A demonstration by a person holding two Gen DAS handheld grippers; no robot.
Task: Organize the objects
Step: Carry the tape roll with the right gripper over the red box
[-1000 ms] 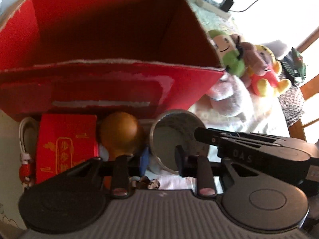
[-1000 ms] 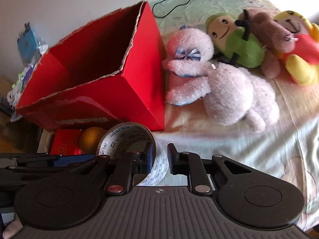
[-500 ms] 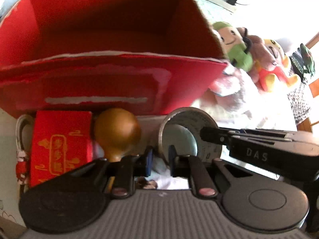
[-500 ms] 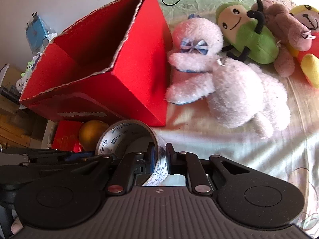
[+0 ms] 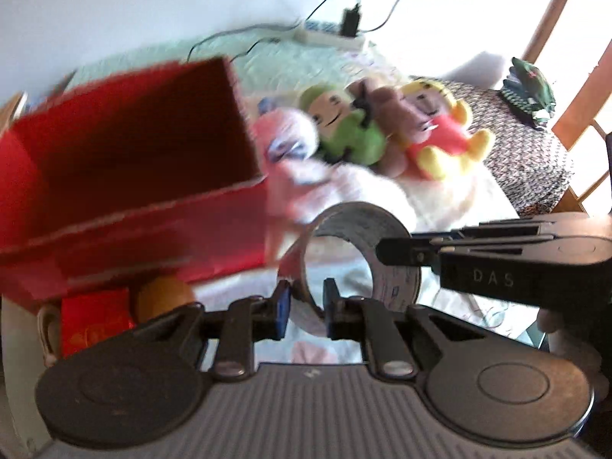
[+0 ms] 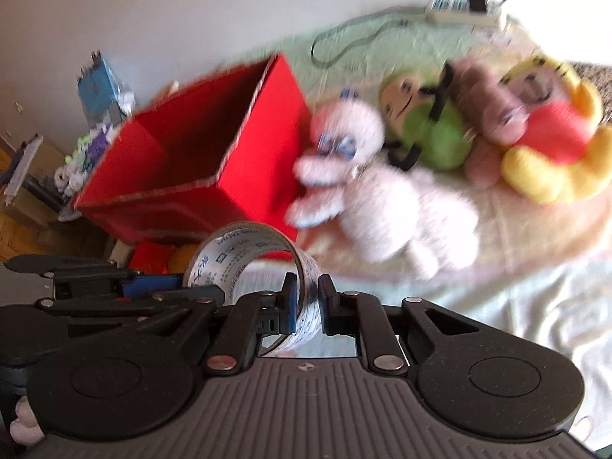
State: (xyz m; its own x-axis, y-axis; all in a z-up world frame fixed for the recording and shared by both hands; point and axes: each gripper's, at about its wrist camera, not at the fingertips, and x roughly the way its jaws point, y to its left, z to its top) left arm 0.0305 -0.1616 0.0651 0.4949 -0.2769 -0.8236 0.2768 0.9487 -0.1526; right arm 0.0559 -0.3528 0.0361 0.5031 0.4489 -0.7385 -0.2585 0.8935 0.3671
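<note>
Four plush toys: we see the white one (image 6: 386, 210), the green one (image 6: 428, 130), the brown one (image 6: 489, 114) and the yellow one (image 6: 547, 153) lying on the bed sheet (image 6: 497, 306) beside the box, none yet put away.
Red box (image 5: 126, 176): we find it open-topped and, as far as its dim interior shows, holding nothing.
Tape roll (image 6: 252, 264): we carry it clear of the sheet, in front of the box and not yet over its opening.
Left gripper (image 5: 305, 306): we pinch the roll's wall at one side.
Right gripper (image 6: 307, 304): we pinch the wall at the other.
Small items: a red packet (image 5: 95, 317) and an orange ball (image 5: 164, 298) remain below the box.
Progress: we judge it early; nothing visibly stored.
</note>
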